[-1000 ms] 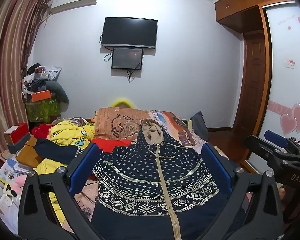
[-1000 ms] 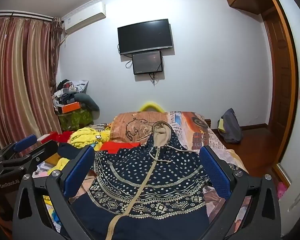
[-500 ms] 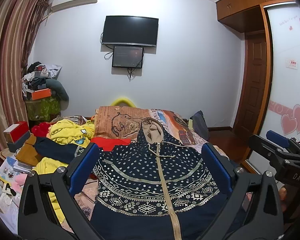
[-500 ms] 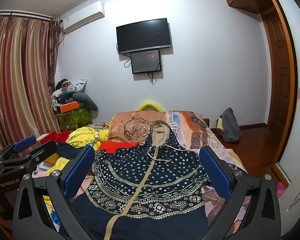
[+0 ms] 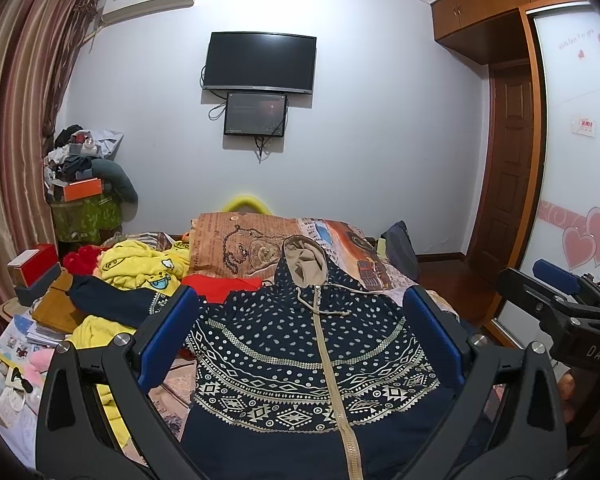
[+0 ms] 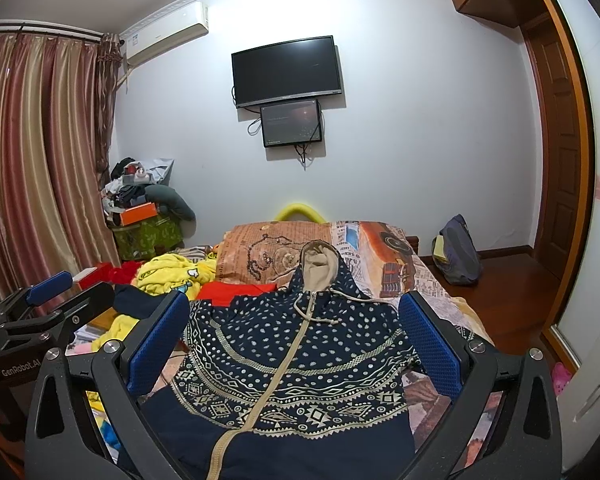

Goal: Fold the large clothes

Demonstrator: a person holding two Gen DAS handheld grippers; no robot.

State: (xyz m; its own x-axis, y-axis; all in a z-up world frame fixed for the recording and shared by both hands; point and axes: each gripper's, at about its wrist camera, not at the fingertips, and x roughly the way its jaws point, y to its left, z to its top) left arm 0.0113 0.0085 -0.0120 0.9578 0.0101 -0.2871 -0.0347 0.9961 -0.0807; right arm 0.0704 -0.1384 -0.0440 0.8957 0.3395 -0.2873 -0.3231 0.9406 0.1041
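A navy hooded zip jacket point(image 5: 300, 344) with beige dots, geometric bands and a beige zipper lies flat, front up, on the bed, hood toward the far wall; it also shows in the right wrist view point(image 6: 296, 352). My left gripper point(image 5: 300, 312) hovers above its lower half, jaws wide open and empty. My right gripper point(image 6: 294, 316) hovers beside it, also wide open and empty. Each gripper appears at the edge of the other's view: the right one point(image 5: 556, 300) and the left one point(image 6: 48, 308).
The bed point(image 5: 352, 248) has a printed orange and newspaper-pattern cover. A heap of yellow, red and navy clothes point(image 5: 140, 264) lies left of the jacket. Boxes and books point(image 5: 36, 272) crowd the left side. A dark bag point(image 6: 456, 256) sits on the wooden floor at right.
Both grippers have risen slightly, so the jacket sits a little lower in both views. Both stay open. The jacket has not moved.
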